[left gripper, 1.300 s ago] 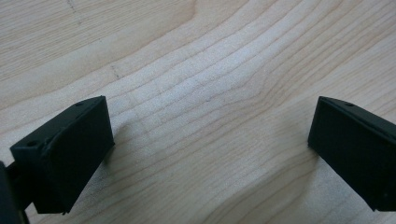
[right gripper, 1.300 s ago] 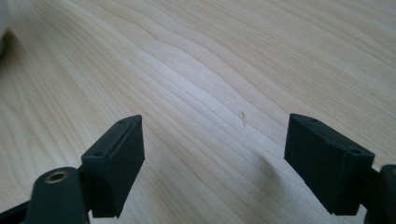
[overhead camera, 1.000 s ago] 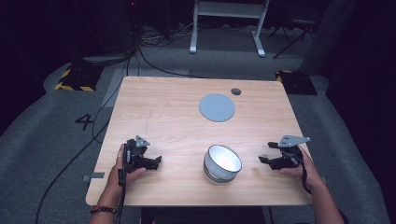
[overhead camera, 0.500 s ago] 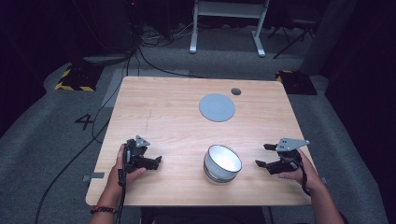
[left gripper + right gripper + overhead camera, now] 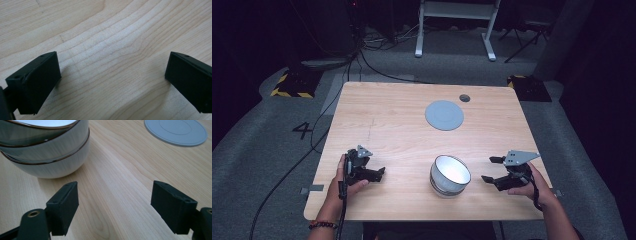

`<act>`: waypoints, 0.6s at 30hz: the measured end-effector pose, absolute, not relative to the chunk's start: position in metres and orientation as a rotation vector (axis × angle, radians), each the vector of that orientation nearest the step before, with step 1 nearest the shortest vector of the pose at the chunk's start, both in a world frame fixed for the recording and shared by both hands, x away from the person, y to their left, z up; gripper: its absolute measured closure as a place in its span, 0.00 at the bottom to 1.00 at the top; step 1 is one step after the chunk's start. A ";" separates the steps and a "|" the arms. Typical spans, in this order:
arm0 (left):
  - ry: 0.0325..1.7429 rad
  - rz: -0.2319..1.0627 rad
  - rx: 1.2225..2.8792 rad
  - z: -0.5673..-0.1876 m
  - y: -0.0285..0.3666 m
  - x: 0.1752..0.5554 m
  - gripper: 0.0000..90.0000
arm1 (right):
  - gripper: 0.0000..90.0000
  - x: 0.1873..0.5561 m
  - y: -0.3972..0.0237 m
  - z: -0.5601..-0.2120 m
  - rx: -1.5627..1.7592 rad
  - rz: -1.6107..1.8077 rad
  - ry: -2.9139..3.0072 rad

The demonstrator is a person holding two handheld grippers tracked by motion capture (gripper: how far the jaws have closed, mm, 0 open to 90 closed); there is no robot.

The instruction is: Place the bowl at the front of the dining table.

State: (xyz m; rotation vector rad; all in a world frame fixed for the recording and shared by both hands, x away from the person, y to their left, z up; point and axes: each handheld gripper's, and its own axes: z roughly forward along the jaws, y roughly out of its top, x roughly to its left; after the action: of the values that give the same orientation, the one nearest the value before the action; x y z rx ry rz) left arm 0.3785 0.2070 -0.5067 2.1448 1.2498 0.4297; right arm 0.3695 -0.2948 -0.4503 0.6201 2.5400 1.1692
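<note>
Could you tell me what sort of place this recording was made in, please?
Probably a lab or studio set up for recording, not a home: a lone wooden table on grey carpet, cables trailing across the floor, yellow-black hazard-striped blocks, and a number 4 marked beside the table.

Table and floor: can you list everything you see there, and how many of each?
Table: one, light wood, middle of the high view.
Bowls: a nested stack, at least three rims in the right gripper view, white with dark rims, near edge of the table between the grippers.
Disc: one, grey, flat, far half of the table.
Small round cap: one, dark, near the far edge by the disc.
Cables: several, black, on the grey floor beyond and left of the table.
Frame legs: one pale set, floor behind the table.
Left gripper: one, black, open, on the table's near left.
Right gripper: one, black, open, right of the bowls.
</note>
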 end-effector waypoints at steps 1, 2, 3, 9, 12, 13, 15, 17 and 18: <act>1.250 0.430 2.145 -0.507 0.207 0.378 0.00 | 0.25 0.370 -0.295 -0.450 0.620 1.169 2.540; 1.248 0.436 2.146 -0.507 0.207 0.379 0.00 | 0.25 0.368 -0.293 -0.449 0.615 1.184 2.543; 1.248 0.436 2.146 -0.507 0.207 0.379 0.00 | 0.25 0.368 -0.293 -0.449 0.615 1.184 2.543; 1.250 0.430 2.145 -0.507 0.207 0.378 0.00 | 0.26 0.360 -0.285 -0.443 0.563 1.185 2.561; 1.250 0.429 2.145 -0.507 0.207 0.378 0.00 | 0.26 0.358 -0.282 -0.443 0.535 1.187 2.571; 1.250 0.430 2.145 -0.507 0.207 0.378 0.00 | 0.26 0.358 -0.280 -0.443 0.529 1.185 2.570; 1.248 0.436 2.146 -0.507 0.207 0.379 0.00 | 0.26 0.356 -0.279 -0.442 0.523 1.197 2.575; 1.249 0.430 2.146 -0.507 0.207 0.378 0.00 | 0.26 0.354 -0.276 -0.440 0.497 1.195 2.579; 1.250 0.431 2.146 -0.507 0.207 0.378 0.00 | 0.26 0.353 -0.276 -0.439 0.494 1.202 2.583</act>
State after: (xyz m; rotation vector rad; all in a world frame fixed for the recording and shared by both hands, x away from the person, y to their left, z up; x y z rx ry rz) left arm 0.3785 0.2071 -0.5066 2.1456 1.2502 0.4308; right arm 0.3532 -0.2756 -0.4393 0.4942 2.5833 1.2020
